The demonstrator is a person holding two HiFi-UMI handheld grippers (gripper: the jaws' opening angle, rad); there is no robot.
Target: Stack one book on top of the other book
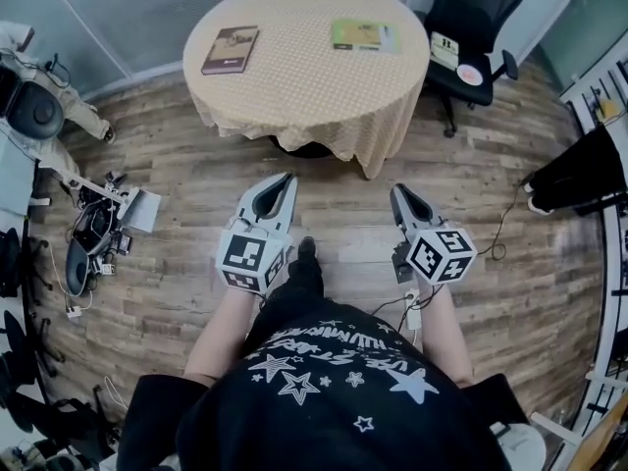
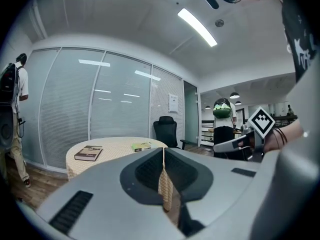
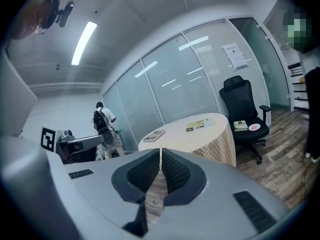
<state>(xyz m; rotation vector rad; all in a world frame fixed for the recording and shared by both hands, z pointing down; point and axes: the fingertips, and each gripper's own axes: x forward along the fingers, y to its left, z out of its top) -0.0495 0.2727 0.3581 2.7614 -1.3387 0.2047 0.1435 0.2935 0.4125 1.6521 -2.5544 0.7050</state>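
Books lie well apart on the round cloth-covered table point(image 1: 304, 91): a dark brown book point(image 1: 230, 49) at its left, a green book point(image 1: 362, 35) at its right. Left gripper point(image 1: 286, 179) and right gripper point(image 1: 400, 192) hover over the wood floor point(image 1: 177, 263) short of the table, jaws pressed together, empty.

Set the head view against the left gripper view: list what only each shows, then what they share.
Only the head view: the person's star-printed shirt and cabled gear on the floor. Only the left gripper view: ceiling lights and a wall notice. Both: the round table, the brown book and green book lying apart on it, the black chair, and the right gripper.
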